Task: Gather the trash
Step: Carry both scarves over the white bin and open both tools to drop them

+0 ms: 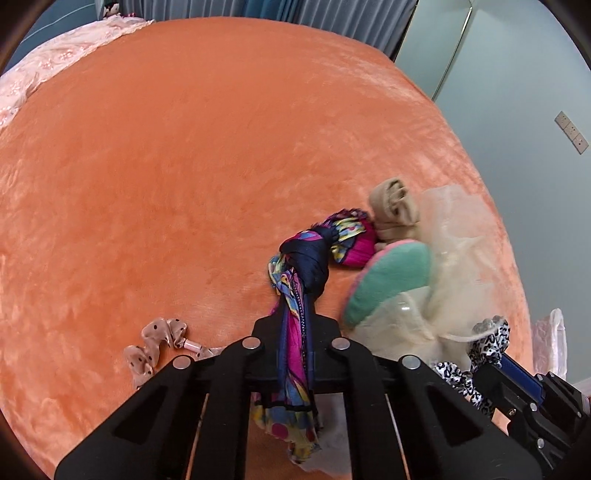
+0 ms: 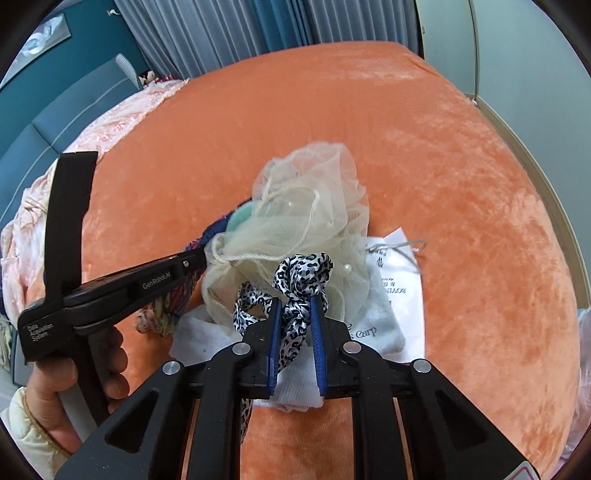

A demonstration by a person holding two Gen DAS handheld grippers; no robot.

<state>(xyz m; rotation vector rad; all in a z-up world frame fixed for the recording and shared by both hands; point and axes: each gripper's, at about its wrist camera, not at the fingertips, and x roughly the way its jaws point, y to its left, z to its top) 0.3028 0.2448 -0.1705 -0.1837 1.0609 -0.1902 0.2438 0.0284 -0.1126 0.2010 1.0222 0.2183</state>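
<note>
Left gripper (image 1: 295, 332): jaws pinched on colourful knotted scarf (image 1: 303, 266). Right gripper (image 2: 295, 321): jaws clamped on leopard-print ribbon (image 2: 301, 284), cream netting (image 2: 306, 199) at 12 o'clock.

A bed covered by an orange plush blanket (image 1: 184, 155) fills most of both views. A pale pink embroidered coverlet (image 1: 55, 62) is seen at the upper left, against a blue padded headboard (image 2: 55, 122). Grey-blue pleated curtains (image 2: 229, 33) are hung along the top of the frame. A pale green wall (image 1: 524, 74) with a row of switches (image 1: 570, 132) occupies the upper right. Even, soft light is cast throughout.
</note>
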